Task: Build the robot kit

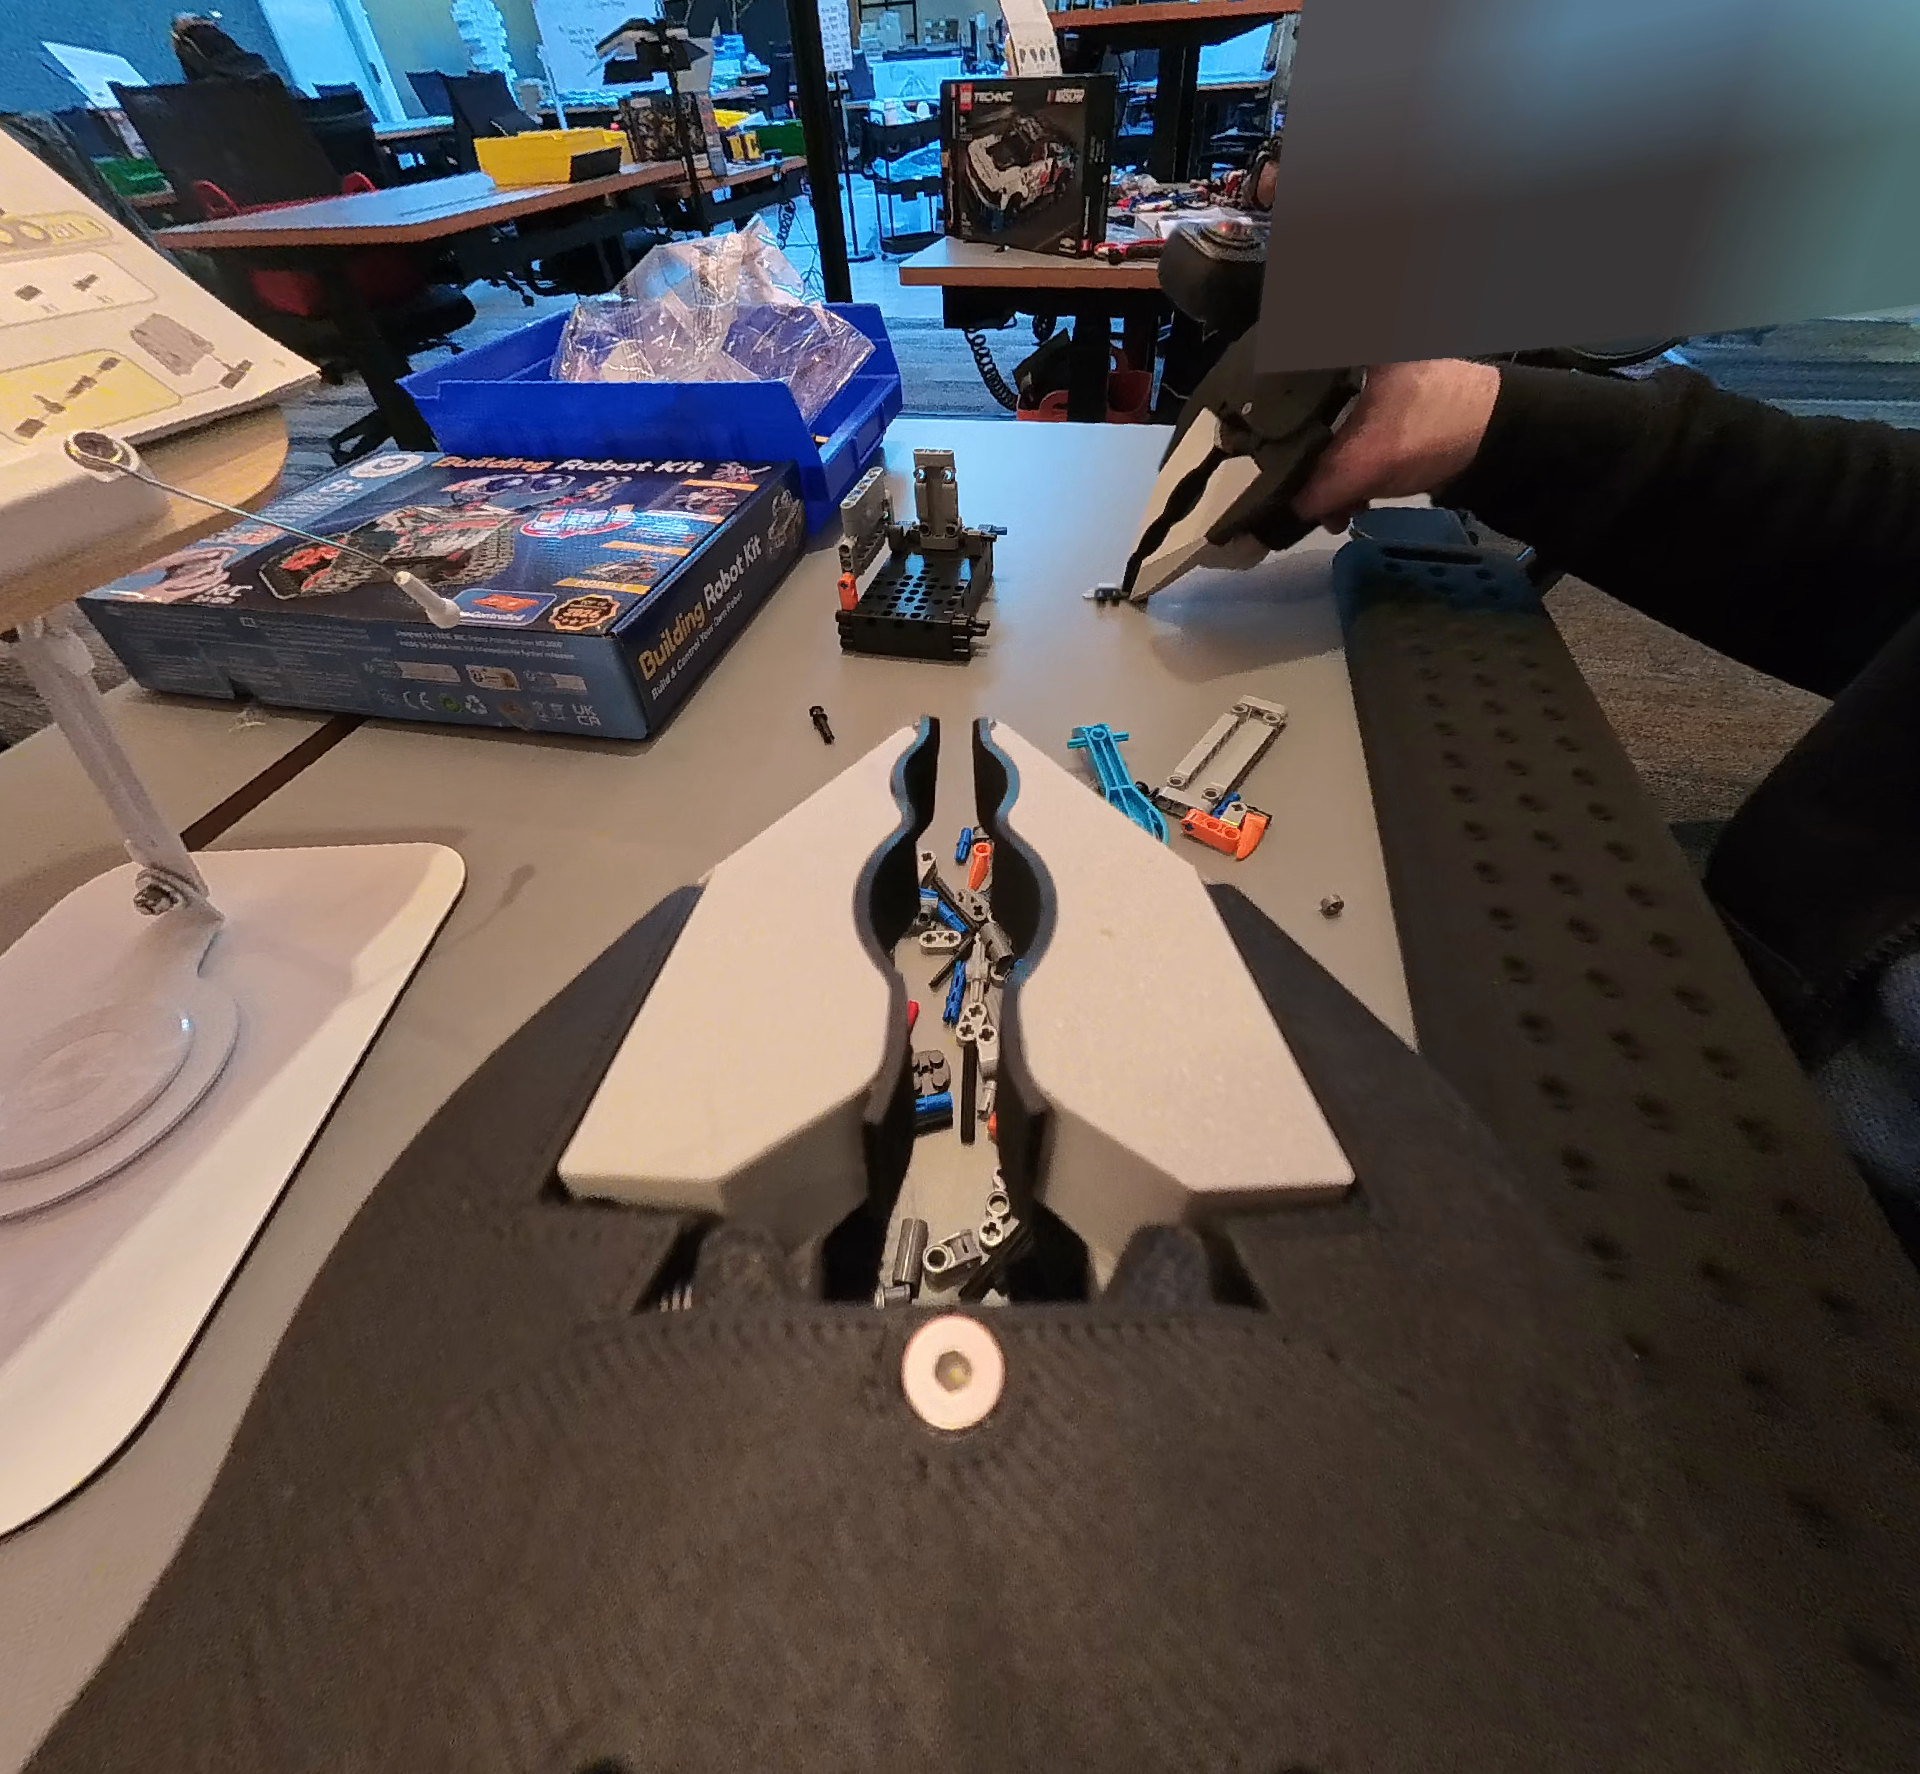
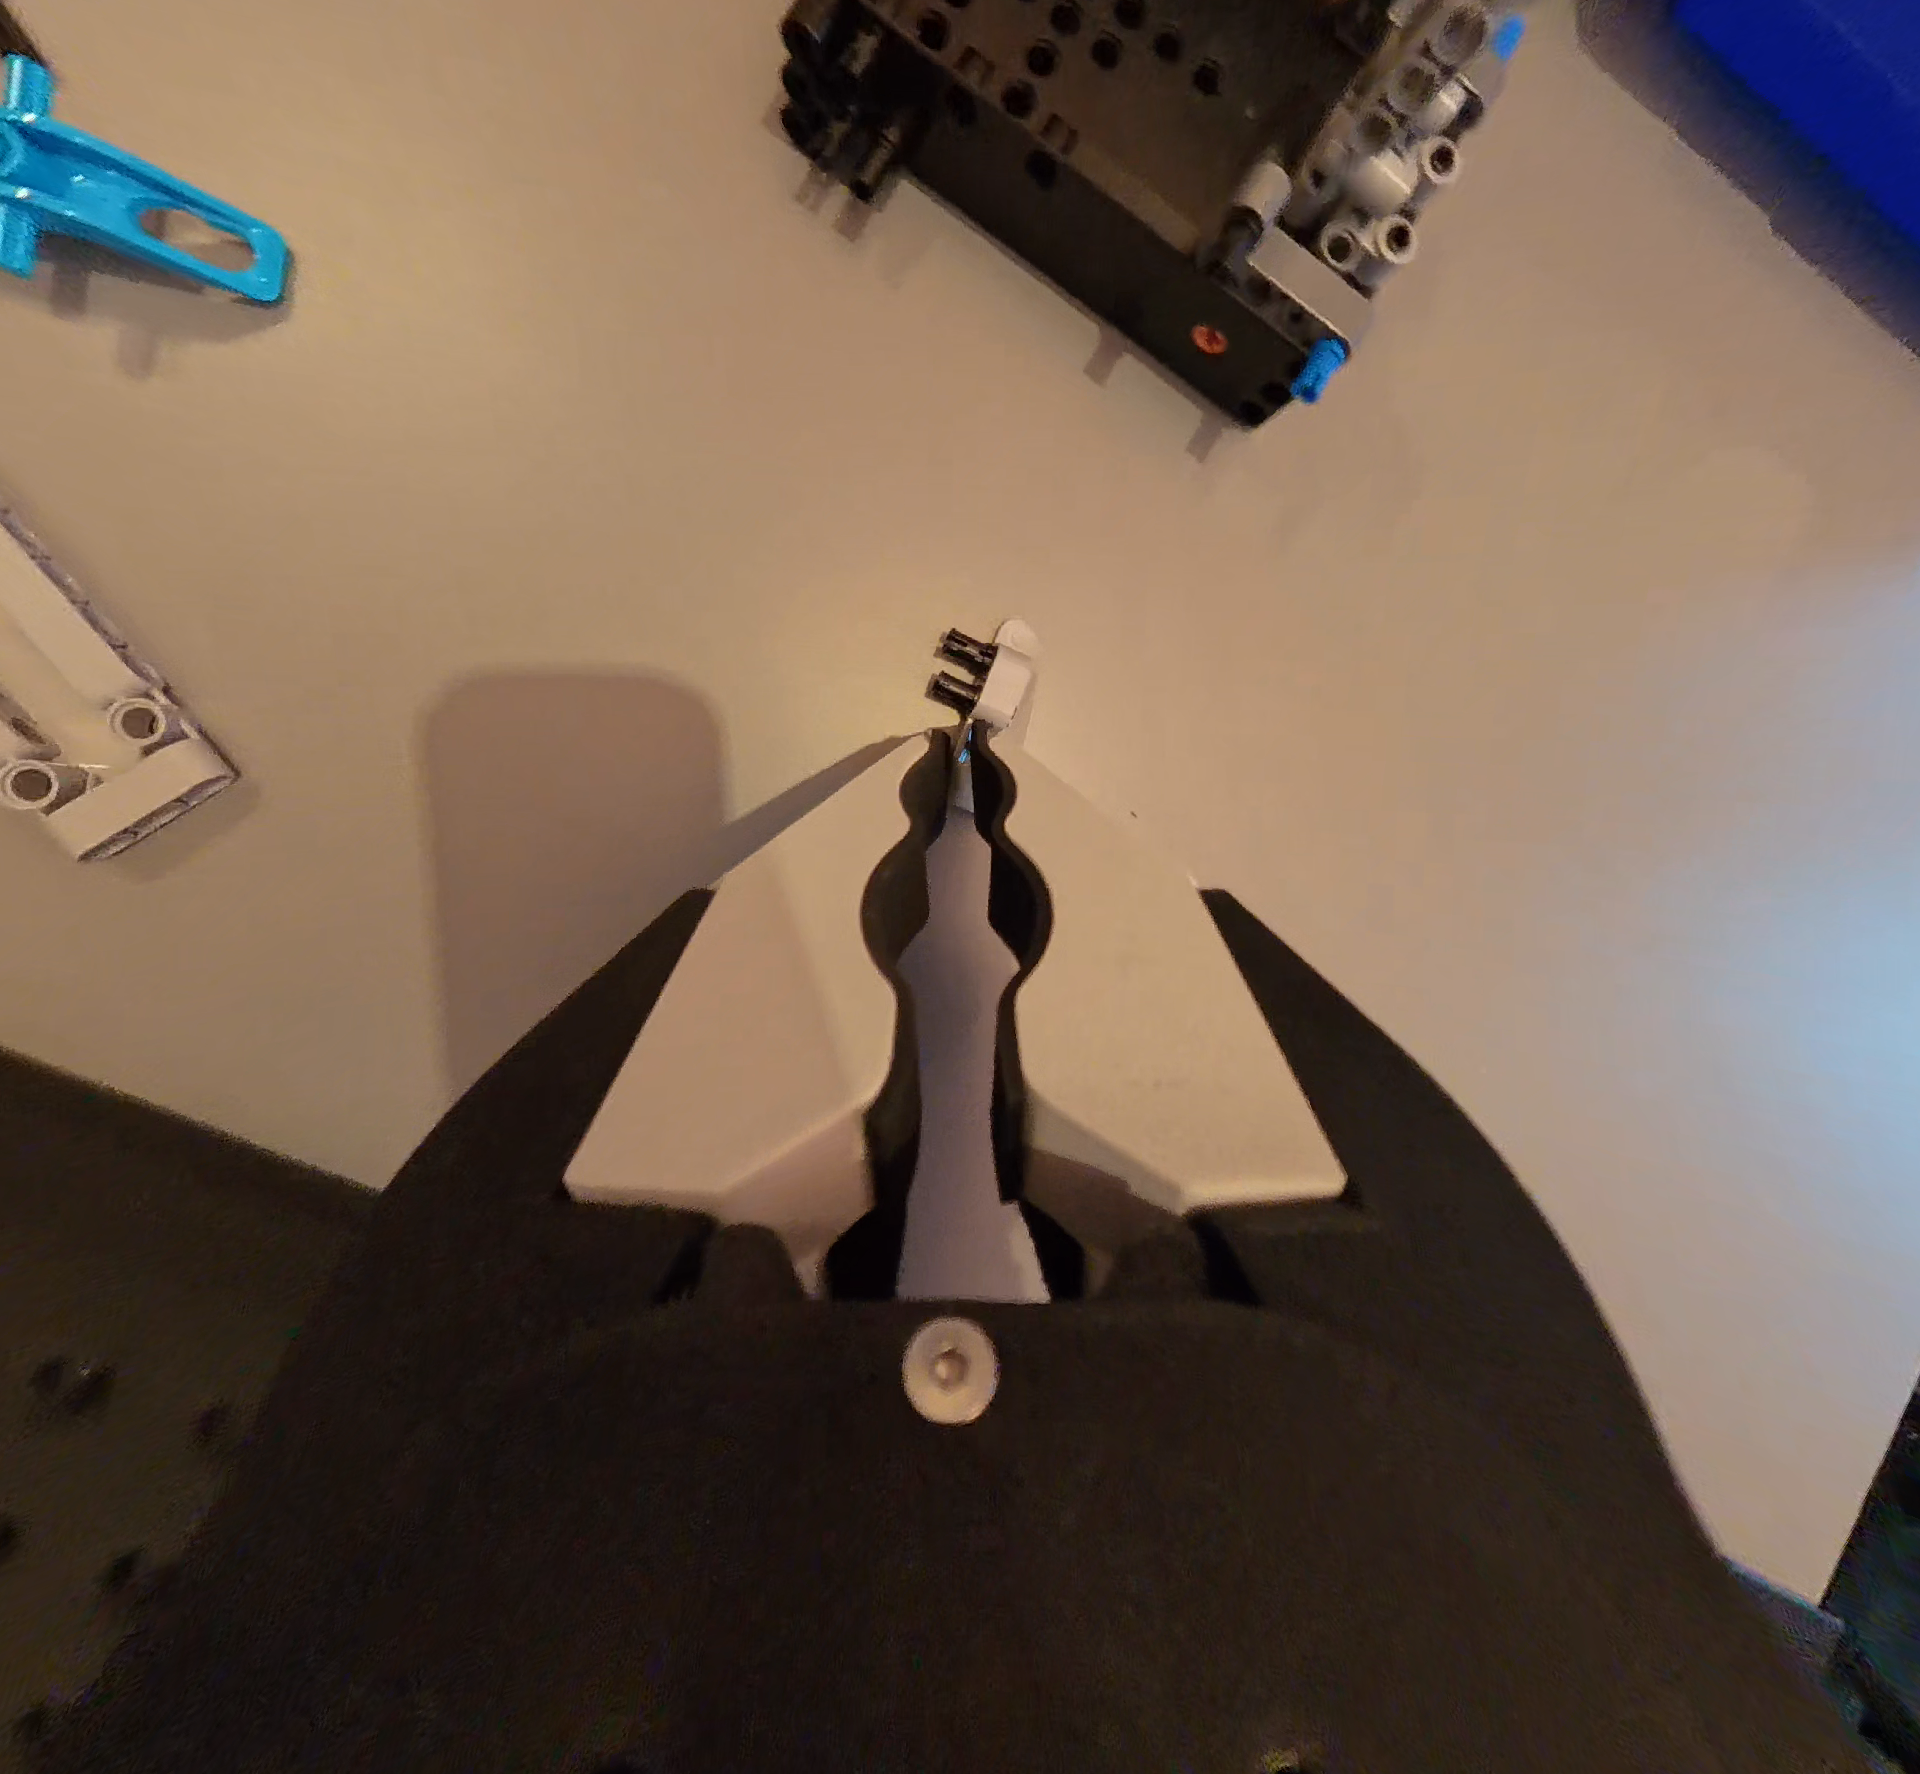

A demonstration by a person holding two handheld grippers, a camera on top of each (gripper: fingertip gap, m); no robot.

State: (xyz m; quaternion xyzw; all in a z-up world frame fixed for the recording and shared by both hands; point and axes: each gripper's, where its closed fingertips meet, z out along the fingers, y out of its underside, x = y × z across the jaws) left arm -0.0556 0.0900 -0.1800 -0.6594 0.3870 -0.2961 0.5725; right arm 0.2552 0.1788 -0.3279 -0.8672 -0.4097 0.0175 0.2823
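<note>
Two grippers are over a pale grey table [image 1: 582, 789], each hand-held. The left gripper [image 1: 956, 729] hovers with its fingers a narrow slot apart and nothing between them; through that slot, directly beneath, lies a heap of small parts [image 1: 966, 976] in grey, blue, black and orange. A lone black pin [image 1: 823, 722] lies at about 10 o'clock from its tips, and at 2 to 3 o'clock sit a turquoise piece [image 1: 1112, 774], a grey slotted beam [image 1: 1221, 753] and an orange piece [image 1: 1226, 831]. At 12 o'clock, well apart, stands a black perforated assembly [image 1: 914, 581] with grey uprights. The right gripper [image 2: 951, 750] is angled steeply down, tips at the table surface, held by a hand [image 1: 1392, 446] seen from the left wrist view. Its fingers are drawn nearly together and appear to pinch the near end of a small white connector [image 2: 1000, 680] carrying two black pins, which sticks out at 12 to 1 o'clock from the tips; whether the connector is lifted clear or resting on the table cannot be told. From the right wrist view the assembly lies at 1 o'clock, well apart, the turquoise piece at 10 o'clock and the beam at 9 o'clock. Farther back are a printed kit box [image 1: 447, 581], a blue bin [image 1: 665, 420] of clear bags, and a white stand [image 1: 208, 1049] bearing an open booklet [image 1: 104, 322].
</note>
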